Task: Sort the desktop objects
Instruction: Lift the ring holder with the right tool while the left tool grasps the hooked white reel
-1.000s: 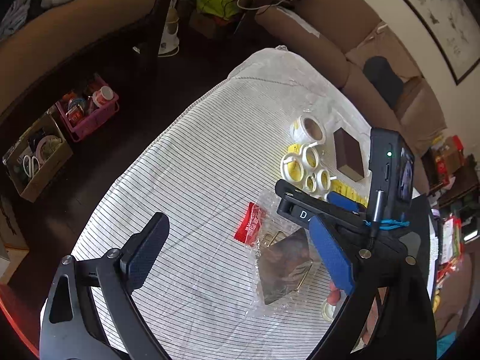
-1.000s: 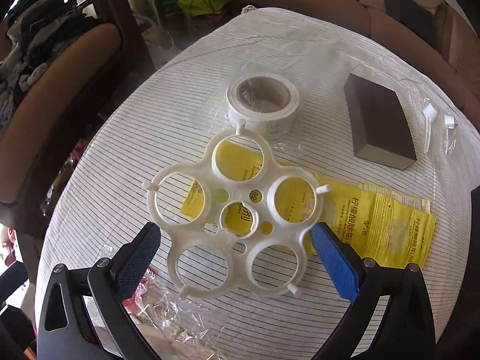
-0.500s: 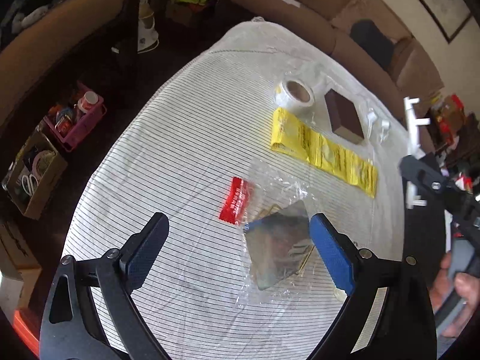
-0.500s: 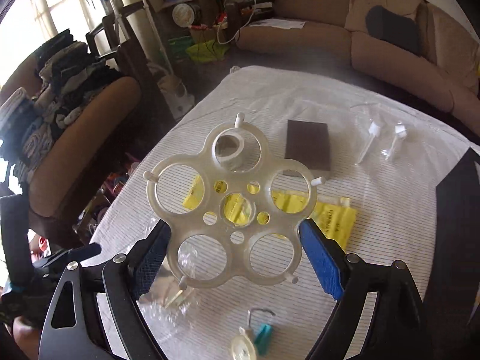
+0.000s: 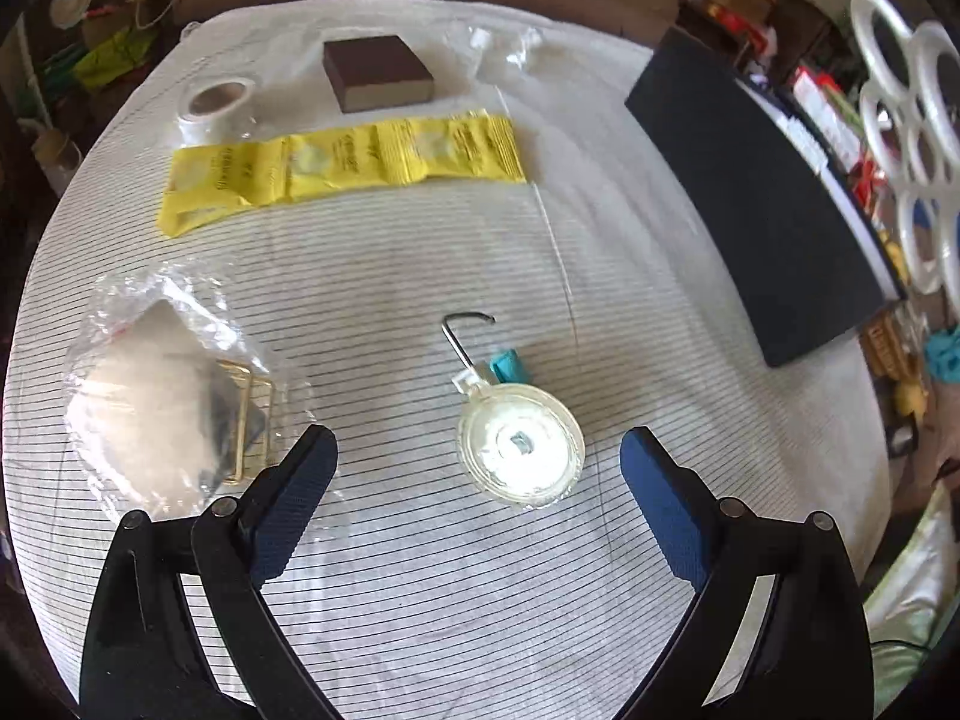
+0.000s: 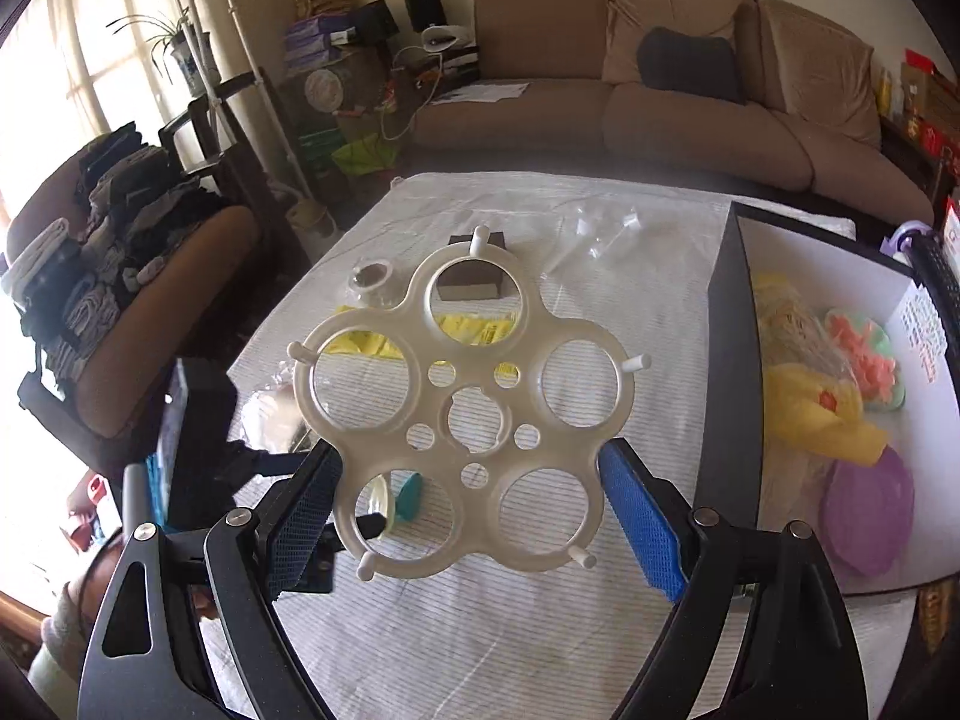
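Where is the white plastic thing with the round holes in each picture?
Left wrist view: the white ring holder is at the far right edge, in the air past the black box.
Right wrist view: the holder is in the middle, between the blue fingers.
Shared landmark: the yellow packets.

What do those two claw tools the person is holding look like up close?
Both the left gripper and the right gripper are black, angular two-finger frames with silver screws at the joints. Each finger carries a textured blue pad.
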Motion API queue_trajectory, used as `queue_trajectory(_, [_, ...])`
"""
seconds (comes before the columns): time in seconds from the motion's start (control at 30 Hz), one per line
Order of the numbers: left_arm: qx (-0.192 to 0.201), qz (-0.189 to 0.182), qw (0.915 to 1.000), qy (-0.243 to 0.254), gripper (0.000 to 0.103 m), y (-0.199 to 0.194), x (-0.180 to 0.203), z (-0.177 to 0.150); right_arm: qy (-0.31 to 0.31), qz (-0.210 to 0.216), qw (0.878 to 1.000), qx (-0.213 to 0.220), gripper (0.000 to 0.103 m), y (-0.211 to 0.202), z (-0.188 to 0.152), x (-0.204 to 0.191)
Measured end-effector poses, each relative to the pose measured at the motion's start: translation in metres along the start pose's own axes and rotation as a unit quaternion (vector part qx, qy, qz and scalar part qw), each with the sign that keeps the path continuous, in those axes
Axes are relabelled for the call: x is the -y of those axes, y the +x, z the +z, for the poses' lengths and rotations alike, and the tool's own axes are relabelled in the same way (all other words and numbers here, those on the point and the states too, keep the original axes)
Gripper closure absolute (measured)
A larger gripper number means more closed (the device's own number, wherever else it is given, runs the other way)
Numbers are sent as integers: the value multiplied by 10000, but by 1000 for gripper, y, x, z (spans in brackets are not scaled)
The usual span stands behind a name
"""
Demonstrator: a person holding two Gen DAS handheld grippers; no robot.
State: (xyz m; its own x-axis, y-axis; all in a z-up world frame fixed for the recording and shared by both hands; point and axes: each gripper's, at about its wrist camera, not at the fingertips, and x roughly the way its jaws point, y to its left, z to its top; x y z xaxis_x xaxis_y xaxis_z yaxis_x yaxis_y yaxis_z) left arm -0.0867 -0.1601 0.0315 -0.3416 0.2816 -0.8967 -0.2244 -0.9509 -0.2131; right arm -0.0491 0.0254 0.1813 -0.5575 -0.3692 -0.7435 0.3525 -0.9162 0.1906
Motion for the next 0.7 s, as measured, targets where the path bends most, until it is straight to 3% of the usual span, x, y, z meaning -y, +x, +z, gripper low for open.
queue_trajectory(0.23, [-51,622,9960,633,8,27,30,0,-17,172,9998,-59,14,-3,-6,12])
queue_trajectory(0.47, [11,817,9941,711,10,45,34,2,81,249,9996,-85,14,-5,-11,32])
queue_trajectory(0.53, [83,883,9945,561,25,44,33,6,93,270,9995,-103,14,-5,-12,35])
queue_trajectory(0.6, [165,868,9954,371,70,39,27,10,75,280,9995,-115,14,-5,-13,37])
queue_trajectory(0.7, [103,248,9996,-130,76,33,12,11,54,281,9996,-89,14,-7,-12,37])
